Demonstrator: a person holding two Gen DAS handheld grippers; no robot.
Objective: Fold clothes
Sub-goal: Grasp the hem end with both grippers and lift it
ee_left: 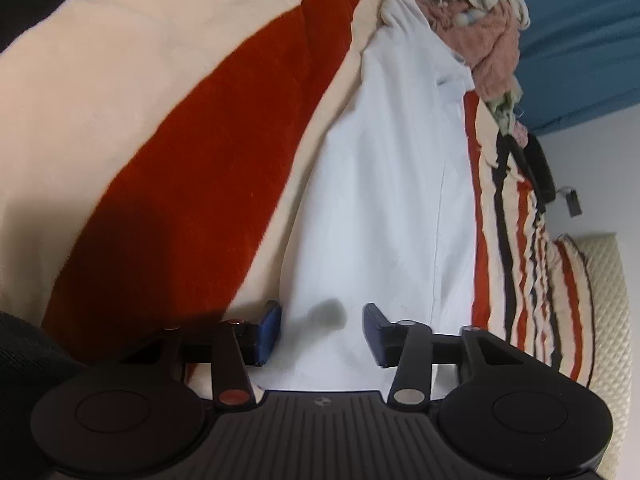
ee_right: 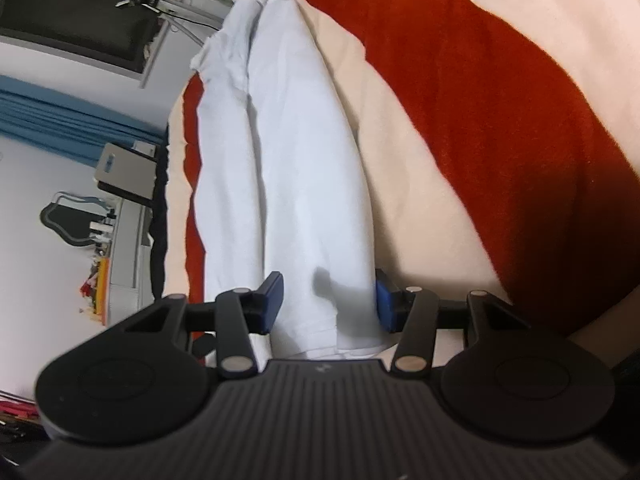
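**Both grippers over the near end of the white garment**

I hold my left gripper (ee_left: 322, 330) and right gripper (ee_right: 329, 300) spread over the white garment (ee_left: 384, 200), pads astride the cloth and not yet pinching, I judge, so I can lift this end for a fold. It lies lengthwise on the striped blanket (ee_left: 224, 152). Beyond it sits a heap of unfolded clothes (ee_left: 472, 24). No basket is in view.

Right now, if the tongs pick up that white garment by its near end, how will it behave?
The white garment will probably drape limply: it is thin, creased cloth already folded lengthwise. It looks light. Its folded layers may slide apart, since only the hem lies between the right tongs and the left tongs.
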